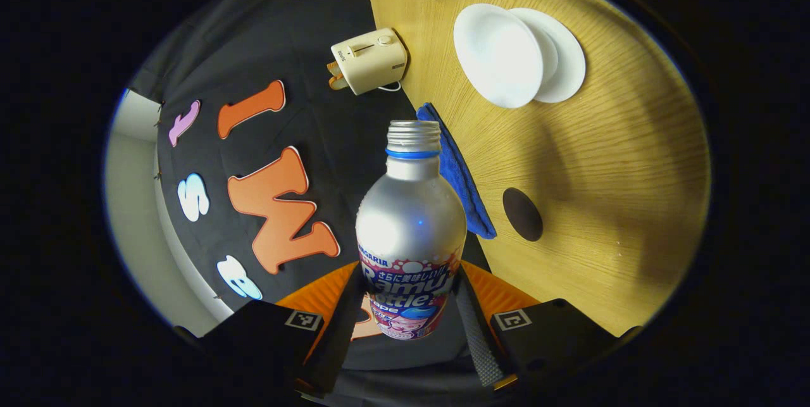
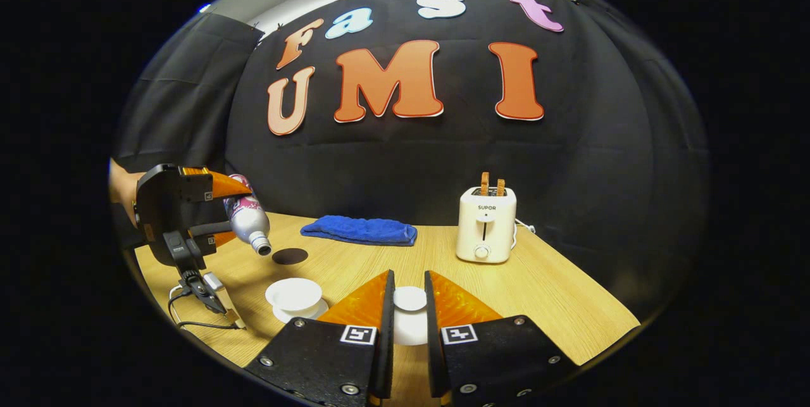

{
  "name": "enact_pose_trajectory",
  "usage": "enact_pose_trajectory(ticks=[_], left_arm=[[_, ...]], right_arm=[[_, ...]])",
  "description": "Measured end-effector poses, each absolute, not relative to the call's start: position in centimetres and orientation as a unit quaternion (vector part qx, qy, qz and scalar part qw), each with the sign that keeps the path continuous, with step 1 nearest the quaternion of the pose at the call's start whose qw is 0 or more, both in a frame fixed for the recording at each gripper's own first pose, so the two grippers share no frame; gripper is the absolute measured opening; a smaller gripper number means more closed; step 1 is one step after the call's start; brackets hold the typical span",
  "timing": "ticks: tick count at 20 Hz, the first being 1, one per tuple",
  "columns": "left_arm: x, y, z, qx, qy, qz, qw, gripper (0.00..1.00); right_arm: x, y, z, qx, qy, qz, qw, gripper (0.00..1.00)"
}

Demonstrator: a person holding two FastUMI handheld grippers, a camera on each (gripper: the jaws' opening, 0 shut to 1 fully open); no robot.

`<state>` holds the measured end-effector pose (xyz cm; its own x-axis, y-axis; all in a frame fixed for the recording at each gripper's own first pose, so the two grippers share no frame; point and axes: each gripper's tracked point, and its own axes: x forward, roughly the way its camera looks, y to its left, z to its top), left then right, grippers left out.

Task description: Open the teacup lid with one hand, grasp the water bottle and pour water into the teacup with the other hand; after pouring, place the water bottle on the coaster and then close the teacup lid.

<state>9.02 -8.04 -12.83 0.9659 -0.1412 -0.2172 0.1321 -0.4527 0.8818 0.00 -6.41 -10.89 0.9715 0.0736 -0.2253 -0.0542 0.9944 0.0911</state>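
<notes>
One water bottle (image 1: pixel 410 230), one teacup (image 2: pixel 295 297), one lid (image 2: pixel 410 299), one coaster (image 2: pixel 290 256), one blue cloth (image 2: pixel 359 230), one toaster (image 2: pixel 486 225). The bottle is silver, uncapped, tilted mouth-down above the wooden table (image 2: pixel 557 293), clamped in the left gripper (image 1: pixel 410 315). The right gripper (image 2: pixel 408 312) closes on the white lid, beside the open cup. Black cloth walls the booth.

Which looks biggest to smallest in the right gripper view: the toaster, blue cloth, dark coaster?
1. Toaster and blue cloth: too alike in apparent area to rank; one upright, one lying flat.
2. Dark coaster: plainly smallest.
</notes>
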Motion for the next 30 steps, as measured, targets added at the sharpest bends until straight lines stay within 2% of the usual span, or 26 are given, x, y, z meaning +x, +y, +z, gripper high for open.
enact_pose_trajectory(ticks=[15,16,17,20,23,24,25,30], left_arm=[[9.7,-8.4,-7.2,0.876,-0.046,-0.103,0.47,0.81],[9.8,-8.6,-6.9,0.879,-0.05,-0.103,0.463,0.86],[9.8,-8.9,-6.1,0.882,-0.055,-0.102,0.458,0.81],[10.4,-10.0,-4.1,0.886,-0.072,-0.097,0.447,0.83],[10.4,-11.8,-3.0,0.892,-0.089,-0.098,0.433,0.8],[10.5,-12.2,-3.2,0.894,-0.092,-0.1,0.428,0.83],[10.6,-12.3,-3.6,0.897,-0.091,-0.101,0.422,0.8],[10.6,-12.1,-6.7,0.903,-0.09,-0.116,0.404,0.83]], right_arm=[[-0.2,-6.4,-10.2,0.033,0.108,0.037,0.993,0.23],[-0.2,-6.2,-10.3,0.032,0.109,0.041,0.993,0.23],[-0.2,-6.1,-10.2,0.028,0.109,0.043,0.993,0.23],[-0.2,-6.5,-9.9,0.012,0.108,0.039,0.993,0.23],[-0.3,-6.4,-9.6,0.013,0.106,0.041,0.993,0.23],[-0.3,-6.4,-9.7,0.012,0.106,0.04,0.993,0.23],[-0.2,-6.4,-9.7,0.011,0.107,0.039,0.993,0.23],[-0.3,-6.2,-10.2,0.013,0.111,0.043,0.993,0.23]])
